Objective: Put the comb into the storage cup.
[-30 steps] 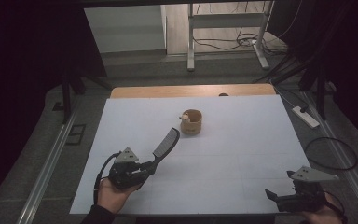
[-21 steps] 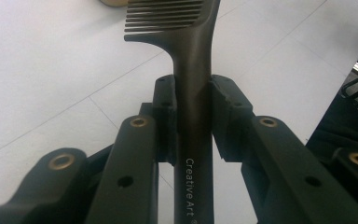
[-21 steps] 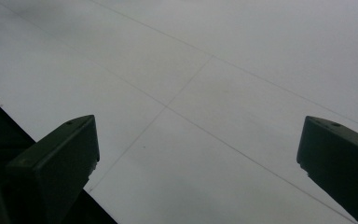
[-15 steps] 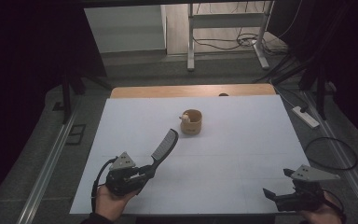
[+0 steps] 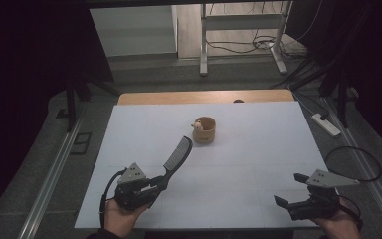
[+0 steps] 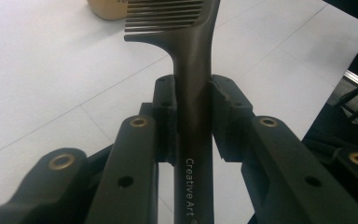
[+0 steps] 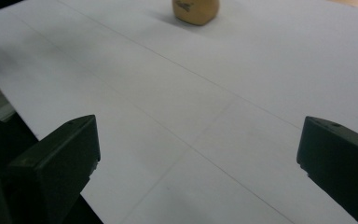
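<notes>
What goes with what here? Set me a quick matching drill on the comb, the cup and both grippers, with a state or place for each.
Things:
1. comb
2. cup
3. left gripper
4. right gripper

States or places:
A. jaws wide apart, nothing between them
B. stands on the white table, past the comb's toothed end
C. jaws closed on a dark handle
D. held by its handle, teeth end pointing toward the cup

Pairs: 1-D, 2-B, 3-C, 4-A

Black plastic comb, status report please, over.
Left tongs shut on black plastic comb, teeth toward round tan wooden cup. Right tongs open, empty. White table between comb and cup bare.
</notes>
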`<state>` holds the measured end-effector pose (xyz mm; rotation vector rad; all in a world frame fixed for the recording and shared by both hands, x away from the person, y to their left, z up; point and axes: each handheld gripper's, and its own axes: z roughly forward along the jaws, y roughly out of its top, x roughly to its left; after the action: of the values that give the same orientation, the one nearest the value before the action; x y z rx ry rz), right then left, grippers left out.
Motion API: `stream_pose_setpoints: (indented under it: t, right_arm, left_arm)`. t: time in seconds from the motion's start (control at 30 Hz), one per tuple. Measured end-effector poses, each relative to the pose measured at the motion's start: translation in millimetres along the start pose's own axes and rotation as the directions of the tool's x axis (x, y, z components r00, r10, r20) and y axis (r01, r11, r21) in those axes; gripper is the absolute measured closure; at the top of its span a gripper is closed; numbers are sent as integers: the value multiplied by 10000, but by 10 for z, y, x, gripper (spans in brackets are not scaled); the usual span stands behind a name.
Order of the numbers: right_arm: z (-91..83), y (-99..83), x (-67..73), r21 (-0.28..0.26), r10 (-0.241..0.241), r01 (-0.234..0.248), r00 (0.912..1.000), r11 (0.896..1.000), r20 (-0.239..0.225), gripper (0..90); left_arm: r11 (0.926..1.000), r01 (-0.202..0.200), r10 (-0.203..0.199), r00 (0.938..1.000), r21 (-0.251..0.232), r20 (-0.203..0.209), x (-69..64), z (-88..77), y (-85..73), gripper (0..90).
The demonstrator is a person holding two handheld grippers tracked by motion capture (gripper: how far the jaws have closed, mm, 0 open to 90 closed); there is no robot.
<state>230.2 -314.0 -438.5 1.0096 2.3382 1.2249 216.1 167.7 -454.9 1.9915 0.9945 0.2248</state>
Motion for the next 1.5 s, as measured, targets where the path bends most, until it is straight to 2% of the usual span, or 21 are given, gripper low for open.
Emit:
stream_pose_setpoints:
  t: [0.17, 0.33, 0.47, 0.67, 0.97, 1.13, 1.5]
  right_arm:
    - [67, 93, 53, 12, -57, 58, 9985, 10000, -543, 0]
    - [153, 167, 83, -9, 347, -350, 9928, 9994, -1147, 0]
    - [194, 221, 95, -42, 410, -418, 9925, 9991, -1152, 0]
    - [256, 272, 88, -79, 610, -627, 9884, 9980, -1393, 0]
    - [370, 406, 92, 92, 773, -768, 9841, 9970, -1600, 0]
    - [427, 440, 103, 71, 730, -729, 9836, 9973, -1652, 0]
    - [544, 574, 90, 119, 1117, -1116, 9742, 9937, -1960, 0]
  left_arm:
    - [9999, -148, 147, 9998, 76, 117, -25, 44, 35, 719]
    - [9994, -317, 315, 9994, 120, 162, -48, 89, 67, 720]
    - [9995, -318, 316, 9993, 57, 191, -46, 106, 85, 720]
    - [9995, -304, 305, 9992, -62, 258, -50, 142, 122, 720]
    - [9990, -450, 450, 9983, -6, 379, -73, 219, 180, 720]
    - [9991, -416, 417, 9982, -34, 435, -67, 236, 194, 720]
    - [9993, -344, 353, 9978, -167, 565, -62, 300, 240, 720]
